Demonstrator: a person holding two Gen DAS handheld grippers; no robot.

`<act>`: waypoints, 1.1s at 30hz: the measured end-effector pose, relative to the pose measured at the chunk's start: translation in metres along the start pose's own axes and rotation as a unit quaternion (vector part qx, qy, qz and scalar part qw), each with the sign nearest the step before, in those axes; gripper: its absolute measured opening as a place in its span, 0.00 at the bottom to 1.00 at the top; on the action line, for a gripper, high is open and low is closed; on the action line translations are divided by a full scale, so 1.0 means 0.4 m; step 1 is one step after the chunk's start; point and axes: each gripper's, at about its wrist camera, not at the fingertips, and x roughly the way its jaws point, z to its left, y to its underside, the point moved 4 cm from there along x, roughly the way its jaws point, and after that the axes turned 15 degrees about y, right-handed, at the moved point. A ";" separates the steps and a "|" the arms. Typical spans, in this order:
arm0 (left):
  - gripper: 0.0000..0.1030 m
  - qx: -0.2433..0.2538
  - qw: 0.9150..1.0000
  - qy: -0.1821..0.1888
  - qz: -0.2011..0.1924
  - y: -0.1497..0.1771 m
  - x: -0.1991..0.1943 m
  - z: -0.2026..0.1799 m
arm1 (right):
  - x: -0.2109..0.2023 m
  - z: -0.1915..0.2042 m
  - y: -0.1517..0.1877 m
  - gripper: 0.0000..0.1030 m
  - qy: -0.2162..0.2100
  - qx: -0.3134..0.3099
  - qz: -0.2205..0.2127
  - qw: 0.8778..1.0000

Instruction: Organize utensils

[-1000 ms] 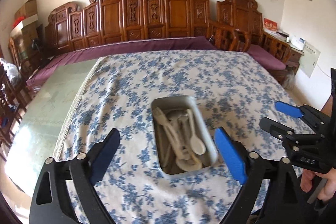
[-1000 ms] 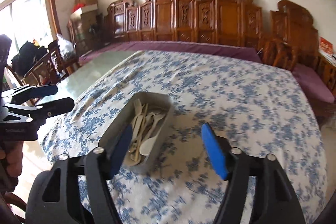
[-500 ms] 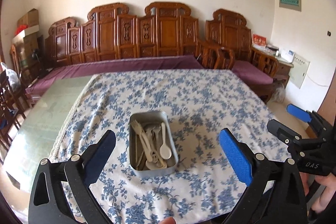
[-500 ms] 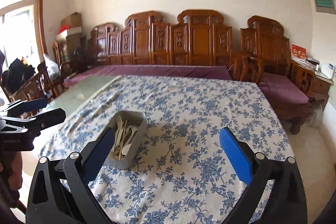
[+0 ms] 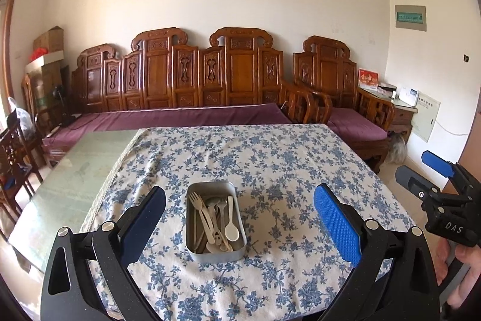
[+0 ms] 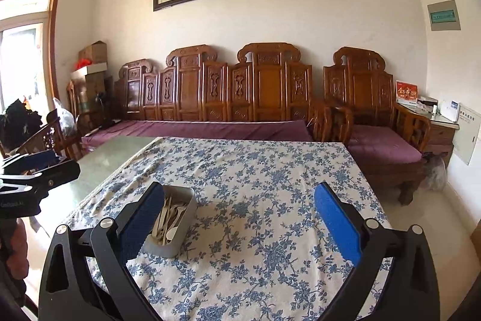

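A grey metal tin (image 5: pixel 210 253) sits on the blue floral tablecloth (image 5: pixel 270 164) near the table's front edge. It holds several cream utensils (image 5: pixel 215 223), among them a fork and spoons. The tin also shows in the right wrist view (image 6: pixel 171 248), partly behind a finger. My left gripper (image 5: pixel 240 218) is open and empty, held back from and above the tin. My right gripper (image 6: pixel 237 218) is open and empty, to the right of the tin. Each gripper shows at the edge of the other's view: the right one (image 5: pixel 433 176), the left one (image 6: pixel 39 167).
The cloth leaves a bare green glass strip of table (image 5: pixel 69 185) on the left. A carved wooden bench with purple cushions (image 5: pixel 180 116) runs behind the table. Wooden chairs (image 5: pixel 15 146) stand at the left, a side cabinet (image 5: pixel 402 110) at the right.
Both grippers have pulled back and up from the tin, which now looks smaller and farther. Both stay open and empty. The tin and utensils have not moved.
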 end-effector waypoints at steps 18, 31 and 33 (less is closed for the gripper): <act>0.93 -0.003 1.000 -0.002 0.000 -0.001 -0.005 -0.001 | -0.010 0.002 -0.011 0.97 0.000 0.001 -0.003 1.000; 0.93 -0.006 1.000 -0.002 0.000 -0.004 -0.008 0.002 | -0.015 0.010 -0.014 0.97 -0.002 0.002 -0.006 1.000; 0.93 -0.005 1.000 -0.002 0.000 -0.003 -0.008 0.002 | -0.015 0.010 -0.016 0.97 -0.003 0.003 -0.007 1.000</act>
